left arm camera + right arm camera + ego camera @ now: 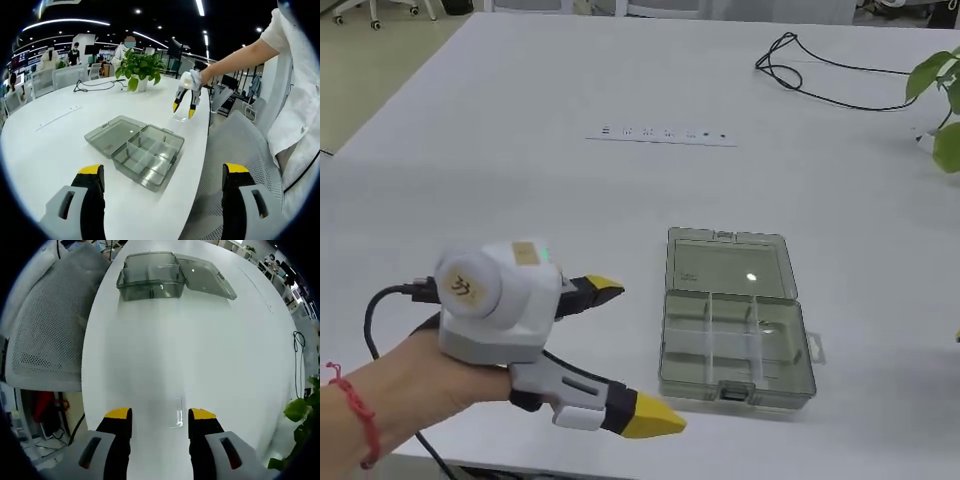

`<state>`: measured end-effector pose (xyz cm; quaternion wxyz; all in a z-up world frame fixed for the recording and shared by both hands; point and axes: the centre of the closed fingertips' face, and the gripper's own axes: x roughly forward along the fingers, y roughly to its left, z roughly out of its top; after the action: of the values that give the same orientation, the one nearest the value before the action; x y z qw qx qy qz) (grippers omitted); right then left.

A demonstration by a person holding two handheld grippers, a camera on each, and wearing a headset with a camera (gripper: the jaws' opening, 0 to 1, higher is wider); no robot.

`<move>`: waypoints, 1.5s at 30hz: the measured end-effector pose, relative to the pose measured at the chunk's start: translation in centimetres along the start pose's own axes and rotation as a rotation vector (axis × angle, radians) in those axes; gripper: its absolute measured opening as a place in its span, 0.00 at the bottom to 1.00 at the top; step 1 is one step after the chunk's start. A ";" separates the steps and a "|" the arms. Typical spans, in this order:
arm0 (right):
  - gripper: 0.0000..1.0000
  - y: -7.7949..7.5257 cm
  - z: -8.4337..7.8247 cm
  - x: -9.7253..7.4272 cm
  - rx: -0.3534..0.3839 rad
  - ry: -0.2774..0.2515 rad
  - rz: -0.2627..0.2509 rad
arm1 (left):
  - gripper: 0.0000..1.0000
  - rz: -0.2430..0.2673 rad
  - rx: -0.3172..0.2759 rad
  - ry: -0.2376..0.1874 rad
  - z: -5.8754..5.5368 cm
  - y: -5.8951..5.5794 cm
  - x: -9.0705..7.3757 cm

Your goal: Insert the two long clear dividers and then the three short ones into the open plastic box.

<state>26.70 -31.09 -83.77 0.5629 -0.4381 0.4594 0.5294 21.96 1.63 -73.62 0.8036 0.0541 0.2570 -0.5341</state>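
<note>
There were two grippers: left gripper (633, 356) lower left, right gripper (183, 107) upper centre. One box (736, 340), one loose divider (173, 415), one plant (137, 67), one cable (820, 80).

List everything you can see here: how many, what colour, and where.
Table: one, white.
Box: one, clear grey, open, mid-table.
Fitted dividers: clear, in box, count unclear.
Loose divider: one, clear, table's near edge.
Power strip: one, white, far side.
Cable: one, black, far right.
Plant: one, green, right edge.
Chair: one, grey mesh, beside table.
People: a few, background.
Left gripper: white, yellow tips, open, left of box.
Right gripper: yellow tips, open, aimed at loose divider.
</note>
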 end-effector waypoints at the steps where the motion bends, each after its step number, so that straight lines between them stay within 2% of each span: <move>1: 0.46 -0.1 -0.1 0.1 -0.003 0.003 -0.001 | 1.00 0.000 0.000 0.001 0.0 0.0 0.0; 12: 0.43 -0.2 -1.5 1.2 -0.063 0.060 -0.008 | 1.00 0.004 -0.003 0.007 0.1 0.2 0.0; 18: 0.40 -0.1 -1.4 1.1 -0.047 0.050 0.006 | 1.00 0.004 -0.008 0.003 0.1 0.3 0.1; 22: 0.33 -0.3 -1.4 1.1 -0.041 0.056 0.004 | 1.00 0.003 -0.008 0.004 0.1 0.3 0.0; 31: 0.33 -0.3 -1.4 1.1 -0.037 0.067 -0.002 | 1.00 0.006 -0.010 0.003 0.0 0.3 -0.1; 36: 0.33 -0.3 -0.4 0.5 -0.021 0.033 -0.030 | 1.00 0.003 -0.017 -0.007 0.3 0.3 -0.1; 41: 0.33 -0.3 2.1 -1.0 -0.029 -0.031 -0.068 | 1.00 -0.007 -0.022 -0.021 0.9 0.1 -0.1; 45: 0.33 -0.4 5.1 -2.7 -0.038 -0.094 -0.111 | 0.99 -0.014 -0.044 -0.047 1.9 0.0 0.0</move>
<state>27.32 -26.65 -80.16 0.6038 -0.4484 0.3973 0.5259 22.68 0.90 -71.98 0.8067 0.0219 0.2500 -0.5350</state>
